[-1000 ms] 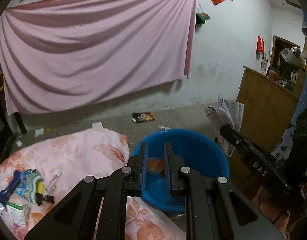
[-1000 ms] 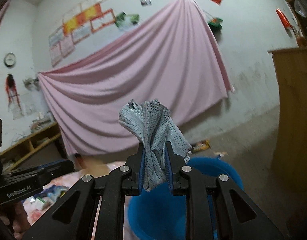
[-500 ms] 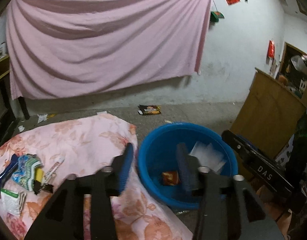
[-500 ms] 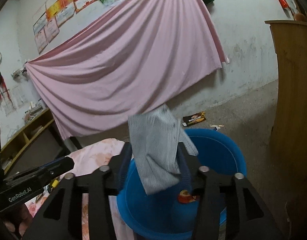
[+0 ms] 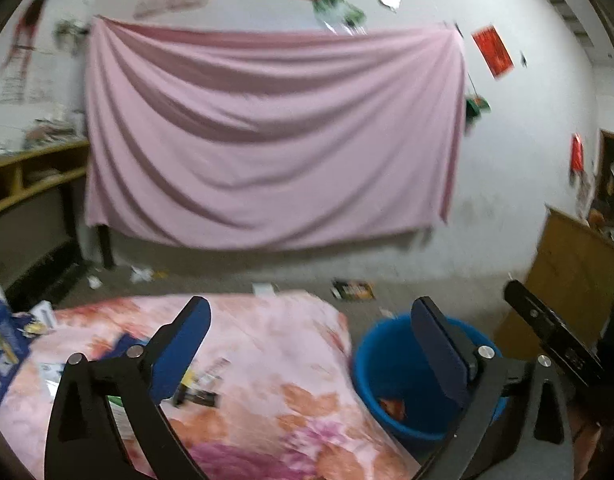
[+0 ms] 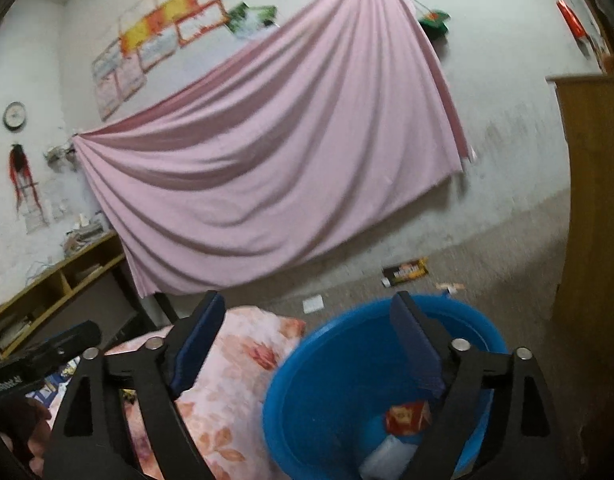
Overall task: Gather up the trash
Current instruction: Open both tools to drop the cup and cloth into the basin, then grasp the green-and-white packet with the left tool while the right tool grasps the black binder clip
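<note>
A blue plastic basin [image 6: 347,364] stands on the floor beside a floral pink cloth [image 5: 275,364]. Inside the basin lie a red wrapper [image 6: 407,416] and a pale grey cloth [image 6: 387,456]. My right gripper [image 6: 307,344] hangs over the basin, its jaws opening wide with nothing between them. My left gripper [image 5: 311,344] spans the cloth's right edge and the basin [image 5: 387,360], its jaws also opening and empty. Small packets and wrappers [image 5: 195,388] lie on the cloth under the left finger. The right gripper's black body [image 5: 555,336] shows at the right of the left wrist view.
A pink sheet [image 5: 267,136] hangs on the back wall. A dark wrapper [image 5: 353,290] and paper scraps [image 5: 141,274] lie on the concrete floor. A wooden cabinet [image 5: 571,280] stands right of the basin, shelves [image 6: 59,284] at the left.
Both grippers went from shut to wide open. The grey cloth fell from the right gripper into the basin. The left gripper let its red wrapper drop in and swung left over the floral cloth.
</note>
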The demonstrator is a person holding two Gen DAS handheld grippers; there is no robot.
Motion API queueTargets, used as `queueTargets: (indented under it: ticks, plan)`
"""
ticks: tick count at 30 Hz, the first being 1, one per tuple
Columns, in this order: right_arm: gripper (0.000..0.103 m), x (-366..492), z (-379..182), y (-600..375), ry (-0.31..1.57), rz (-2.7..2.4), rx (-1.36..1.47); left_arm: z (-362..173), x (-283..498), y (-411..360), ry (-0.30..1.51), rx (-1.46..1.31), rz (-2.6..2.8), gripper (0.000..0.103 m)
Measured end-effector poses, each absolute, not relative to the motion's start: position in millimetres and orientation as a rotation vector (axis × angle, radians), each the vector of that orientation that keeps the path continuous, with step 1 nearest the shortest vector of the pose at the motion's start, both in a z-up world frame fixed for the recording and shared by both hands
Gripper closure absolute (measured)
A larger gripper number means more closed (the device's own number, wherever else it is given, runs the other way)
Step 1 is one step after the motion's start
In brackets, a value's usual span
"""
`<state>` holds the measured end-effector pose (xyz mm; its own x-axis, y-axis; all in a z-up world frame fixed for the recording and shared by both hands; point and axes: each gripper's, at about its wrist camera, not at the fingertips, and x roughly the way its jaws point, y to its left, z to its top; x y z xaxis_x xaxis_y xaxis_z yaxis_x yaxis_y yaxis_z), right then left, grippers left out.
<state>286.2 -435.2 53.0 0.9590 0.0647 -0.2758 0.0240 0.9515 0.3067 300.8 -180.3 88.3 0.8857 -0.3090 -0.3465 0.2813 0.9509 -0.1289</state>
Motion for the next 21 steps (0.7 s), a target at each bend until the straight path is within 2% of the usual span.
queueTargets:
  ticks: [1,10,21]
  plan:
    - [0.000,283.4,57.1,-431.0,0.255,0.029,0.306,89.6,297.4,-173.1,0.352,-0.081,-0.293,0.002]
    - [0.000,271.3,82.9,-387.3,0.066,0.112,0.256,97.1,269.4,-113.0,0.246,-0.084,-0.148,0.002]
    - [0.000,266.4,89.9,-319.2,-0.018,0.210,0.131,93.3,249.7,-53.2,0.184,-0.067,-0.011,0.002]
